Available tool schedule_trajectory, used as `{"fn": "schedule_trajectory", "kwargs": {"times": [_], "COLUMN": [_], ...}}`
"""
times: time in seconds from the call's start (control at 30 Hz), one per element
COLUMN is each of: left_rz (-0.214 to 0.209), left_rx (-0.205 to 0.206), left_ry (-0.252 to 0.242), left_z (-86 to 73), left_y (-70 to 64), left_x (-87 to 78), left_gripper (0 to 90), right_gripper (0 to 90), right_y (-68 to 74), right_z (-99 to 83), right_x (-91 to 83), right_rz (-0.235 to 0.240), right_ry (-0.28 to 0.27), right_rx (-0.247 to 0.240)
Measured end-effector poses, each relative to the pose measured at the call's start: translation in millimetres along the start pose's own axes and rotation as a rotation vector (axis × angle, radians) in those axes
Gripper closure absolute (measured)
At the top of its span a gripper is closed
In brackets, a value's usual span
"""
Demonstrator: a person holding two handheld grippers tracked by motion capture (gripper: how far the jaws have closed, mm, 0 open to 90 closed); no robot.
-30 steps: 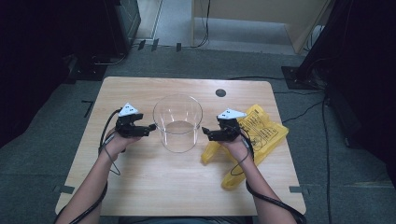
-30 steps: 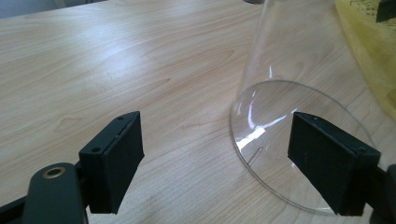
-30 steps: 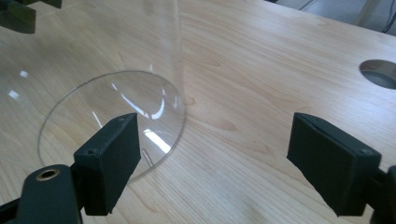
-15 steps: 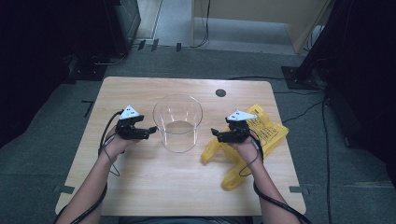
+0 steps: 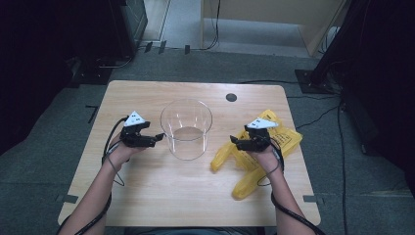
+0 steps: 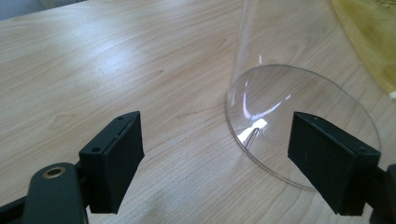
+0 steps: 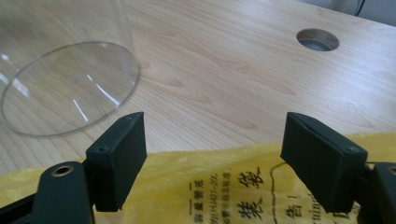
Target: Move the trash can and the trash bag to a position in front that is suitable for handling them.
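High view: the right gripper has drawn away from the clear glass jar and now hangs over the near corner of the yellow plastic bag, which lies flat on the surface to the right of the jar. A second ago that gripper sat close by the jar's right wall, and half a second ago it was already part of the way out toward the bag. The left gripper has hardly moved: it stays just left of the jar, its tips near the glass wall but apart from it

In the right gripper view the jaws stand wide with nothing between them, the printed yellow film directly beneath and the jar's round base up and to the left. In the left gripper view the jaws are also wide and empty, with the jar's base and lower wall ahead and toward the right jaw

My reading is that the work has turned from the jar to the bag: the right gripper is lining up to pinch the film, likely to lift it toward the jar, while the left waits beside the jar to steady it. Nothing is gripped yet, so the bag is still untouched
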State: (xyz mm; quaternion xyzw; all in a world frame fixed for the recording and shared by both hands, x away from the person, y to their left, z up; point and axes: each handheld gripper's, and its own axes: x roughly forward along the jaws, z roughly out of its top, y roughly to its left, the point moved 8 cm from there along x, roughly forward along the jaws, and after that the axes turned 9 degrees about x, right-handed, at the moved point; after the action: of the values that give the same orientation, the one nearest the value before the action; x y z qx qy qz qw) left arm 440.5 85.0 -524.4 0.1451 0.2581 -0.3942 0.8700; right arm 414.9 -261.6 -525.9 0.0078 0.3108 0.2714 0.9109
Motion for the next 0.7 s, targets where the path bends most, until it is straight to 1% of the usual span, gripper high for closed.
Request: {"fn": "schedule_trajectory", "kwargs": {"times": [0.1, 0.13, 0.2, 0.27, 0.43, 0.57, 0.67, 0.7], "left_rz": [-0.01, -0.009, -0.01, -0.012, -0.01, -0.01, -0.011, -0.011], "left_rx": [-0.011, -0.012, -0.011, -0.01, -0.008, -0.005, 0.0, 0.0], "left_ry": [-0.006, -0.007, -0.005, -0.003, 0.001, 0.005, 0.012, 0.012], "left_z": [0.5, 0.6, 0.5, 0.1, -1.2, -2.6, -3.8, -4.0], "left_y": [-0.8, -0.9, -1.3, -1.8, -2.1, -2.3, -2.7, -2.8], "left_x": [-0.3, -0.4, -0.4, -0.5, -0.8, -0.6, -0.1, 0.2], "left_gripper": [17.6, 17.6, 17.6, 17.6, 17.6, 17.6, 17.6, 17.6], "right_gripper": [22.5, 22.5, 22.2, 22.2, 22.2, 22.2, 23.2, 23.7], "right_y": [-4.6, -6.1, -8.5, -12.3, -21.4, -27.6, -29.7, -29.7], "right_z": [-1.9, -1.5, -0.9, -2.0, -11.1, -17.0, -23.7, -25.9], "right_x": [-2.8, -4.0, -6.1, -7.3, -6.5, -6.0, -4.3, -3.2], "right_rz": [-0.013, -0.015, -0.014, -0.026, -0.041, -0.046, -0.049, -0.049], "right_ry": [0.014, 0.01, 0.001, -0.003, 0.028, 0.041, 0.06, 0.059], "right_rx": [-0.001, -0.001, 0.017, 0.02, 0.02, 0.031, 0.031, 0.039]}}
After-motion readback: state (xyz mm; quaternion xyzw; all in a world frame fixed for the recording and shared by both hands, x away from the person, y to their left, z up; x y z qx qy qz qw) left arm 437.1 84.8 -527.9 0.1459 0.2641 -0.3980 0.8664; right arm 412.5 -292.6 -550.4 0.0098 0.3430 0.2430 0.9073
